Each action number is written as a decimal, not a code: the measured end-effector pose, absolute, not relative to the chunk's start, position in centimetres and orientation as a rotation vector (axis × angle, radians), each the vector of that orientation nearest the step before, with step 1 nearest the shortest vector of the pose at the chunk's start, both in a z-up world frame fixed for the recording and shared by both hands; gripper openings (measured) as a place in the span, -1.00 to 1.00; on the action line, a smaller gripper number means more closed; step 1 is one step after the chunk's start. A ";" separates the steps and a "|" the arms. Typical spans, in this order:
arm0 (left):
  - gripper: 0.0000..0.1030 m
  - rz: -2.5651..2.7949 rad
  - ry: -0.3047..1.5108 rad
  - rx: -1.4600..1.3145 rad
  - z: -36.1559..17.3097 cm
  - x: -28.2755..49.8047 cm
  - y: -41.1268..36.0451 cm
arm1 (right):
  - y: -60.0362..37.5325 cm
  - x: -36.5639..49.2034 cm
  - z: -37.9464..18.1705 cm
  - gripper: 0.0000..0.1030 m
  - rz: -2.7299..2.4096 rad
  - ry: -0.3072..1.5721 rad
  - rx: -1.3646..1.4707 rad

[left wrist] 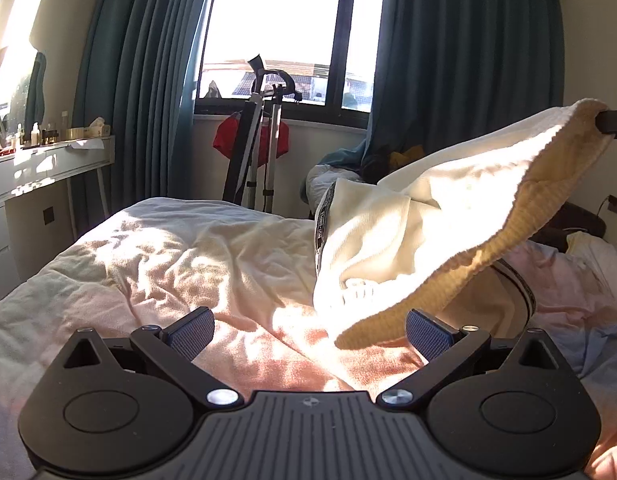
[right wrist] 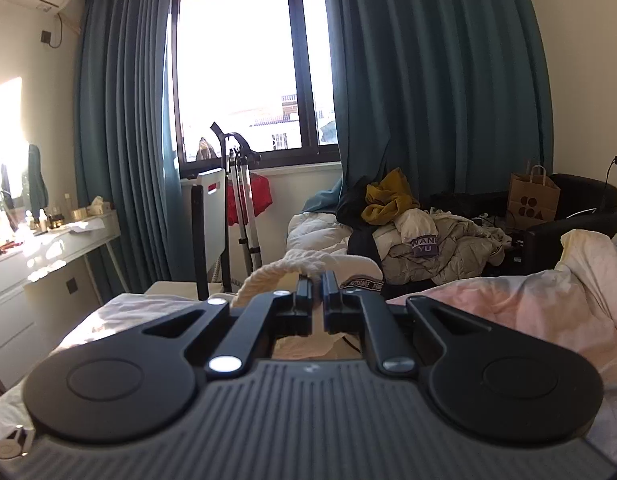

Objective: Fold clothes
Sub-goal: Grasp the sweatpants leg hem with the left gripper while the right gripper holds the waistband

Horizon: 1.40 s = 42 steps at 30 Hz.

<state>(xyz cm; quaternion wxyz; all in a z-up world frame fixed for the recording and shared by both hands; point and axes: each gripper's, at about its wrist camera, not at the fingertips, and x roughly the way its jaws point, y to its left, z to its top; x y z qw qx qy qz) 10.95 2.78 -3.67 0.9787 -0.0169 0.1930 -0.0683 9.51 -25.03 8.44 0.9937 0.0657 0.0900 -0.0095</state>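
A cream ribbed knit garment [left wrist: 448,216] with a dark lettered band hangs over the bed, lifted at its upper right corner by my right gripper [left wrist: 612,120]. In the right wrist view my right gripper [right wrist: 317,286] is shut on the garment's edge [right wrist: 292,264], which bunches in front of the fingers. My left gripper [left wrist: 308,332] is open and empty, low over the bedcover [left wrist: 168,264], with the garment's hanging lower edge just ahead of its right finger [left wrist: 428,336].
The rumpled pale pink and white bedcover also shows in the right wrist view [right wrist: 528,300]. A pile of clothes [right wrist: 420,236] lies beyond the bed, with a dark sofa and paper bag [right wrist: 532,200]. A garment steamer stand [left wrist: 264,136] is by the window. A white dresser [left wrist: 36,184] stands left.
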 end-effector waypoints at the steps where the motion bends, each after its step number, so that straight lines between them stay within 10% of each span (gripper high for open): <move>1: 1.00 -0.154 0.388 -0.014 -3.7 10.3 2.3 | -25.3 7.7 8.3 -0.85 -0.013 0.167 0.136; 27: 0.58 -0.236 0.567 0.327 -12.3 9.6 -7.1 | -32.3 0.8 -2.9 -0.84 -0.004 0.307 0.462; 36: -0.12 -0.119 0.536 -0.065 -10.9 12.7 -1.3 | -31.6 2.8 -4.7 -0.80 -0.145 0.384 0.306; 39: -0.64 -0.141 0.525 -0.202 -9.9 13.0 0.4 | -31.5 3.6 -5.4 -0.79 -0.156 0.429 0.286; 42: -0.65 -0.159 0.493 -0.322 -8.6 12.2 1.9 | -31.2 4.1 -6.0 -0.76 -0.159 0.456 0.270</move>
